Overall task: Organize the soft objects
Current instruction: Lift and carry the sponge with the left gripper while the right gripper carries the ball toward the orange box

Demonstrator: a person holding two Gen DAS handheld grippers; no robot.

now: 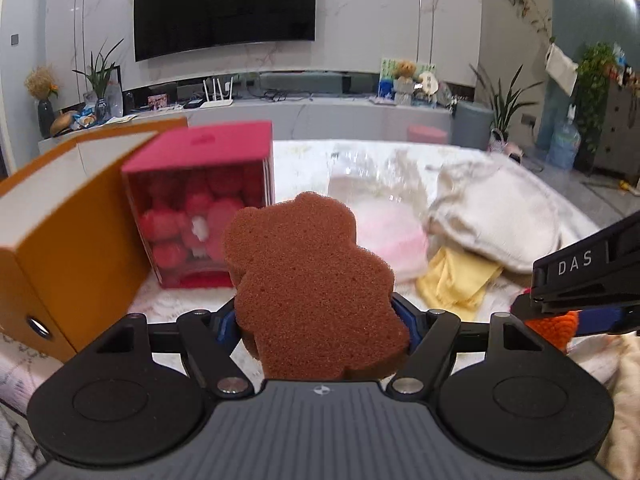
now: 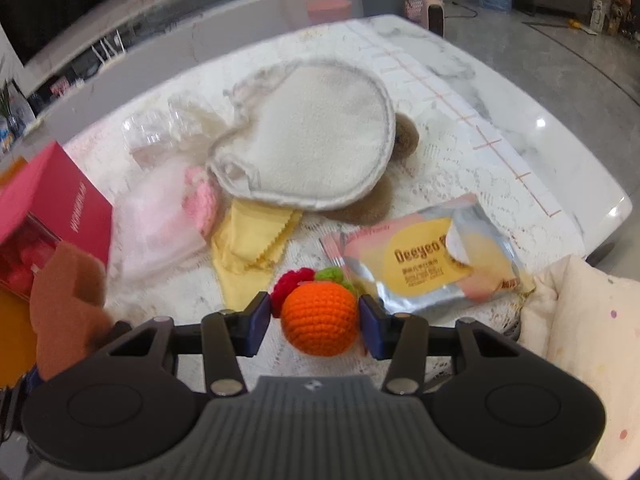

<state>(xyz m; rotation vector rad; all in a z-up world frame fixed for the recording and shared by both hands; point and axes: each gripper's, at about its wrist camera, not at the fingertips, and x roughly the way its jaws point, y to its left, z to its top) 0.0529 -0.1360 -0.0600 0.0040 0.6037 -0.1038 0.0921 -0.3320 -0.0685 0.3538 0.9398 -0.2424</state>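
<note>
A brown bear-shaped sponge (image 1: 308, 280) stands upright between the blue pads (image 1: 222, 326) of my left gripper (image 1: 314, 320), which is shut on its lower part. The same sponge (image 2: 64, 308) shows at the left edge of the right wrist view. My right gripper (image 2: 316, 320) is shut on an orange crochet ball (image 2: 320, 318) with red and green crochet bits on top, just above the lace tablecloth. In the left wrist view that right gripper (image 1: 560, 304) juts in from the right with the orange ball (image 1: 554, 322) in it.
A red windowed box (image 1: 200, 200) of red balls and an orange box (image 1: 72, 248) stand at the left. Mid-table lie a white mitt (image 2: 312, 140) over brown plush (image 2: 406, 136), a yellow cloth (image 2: 248, 248), a bagged pink item (image 2: 160, 220) and a wipes packet (image 2: 432, 256).
</note>
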